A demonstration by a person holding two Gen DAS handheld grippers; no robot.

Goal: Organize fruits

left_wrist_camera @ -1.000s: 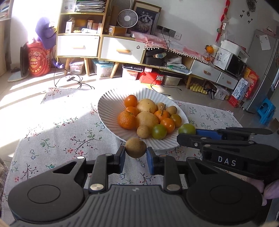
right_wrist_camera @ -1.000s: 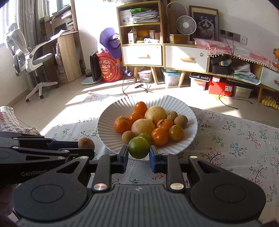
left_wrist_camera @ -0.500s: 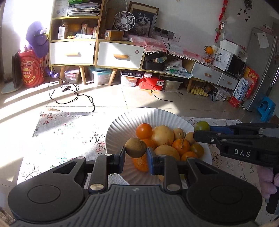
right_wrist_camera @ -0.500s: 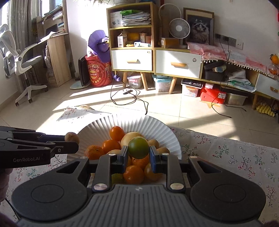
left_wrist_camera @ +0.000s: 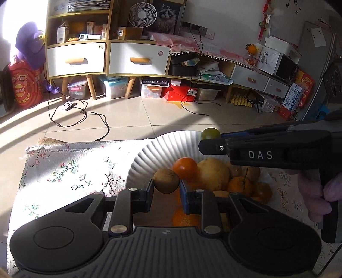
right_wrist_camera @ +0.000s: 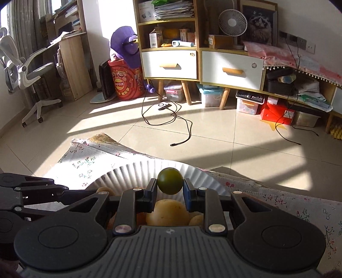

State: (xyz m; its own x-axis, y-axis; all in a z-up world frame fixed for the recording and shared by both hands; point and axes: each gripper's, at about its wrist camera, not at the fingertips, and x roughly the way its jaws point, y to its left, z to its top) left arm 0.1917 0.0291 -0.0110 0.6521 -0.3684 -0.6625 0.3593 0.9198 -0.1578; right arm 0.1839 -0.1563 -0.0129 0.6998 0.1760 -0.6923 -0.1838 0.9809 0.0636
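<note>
Fruit rides in both my grippers: my left gripper [left_wrist_camera: 166, 188] clamps a brown kiwi [left_wrist_camera: 166, 180], my right gripper [right_wrist_camera: 170, 190] a green citrus [right_wrist_camera: 170, 180]. Both have travelled from the table edge to above the white plate [left_wrist_camera: 149, 154], so I judge 2 releases come next.

Bright sunlight falls in bands across the pale tiled floor [right_wrist_camera: 213, 132]. A wooden cabinet with white drawers [right_wrist_camera: 171, 64] stands along the back wall at the upper middle, with a small white fan [right_wrist_camera: 232, 20] on top. A white office chair [right_wrist_camera: 25, 72] sits at the left, and a black cable [right_wrist_camera: 171, 119] trails over the tiles.
</note>
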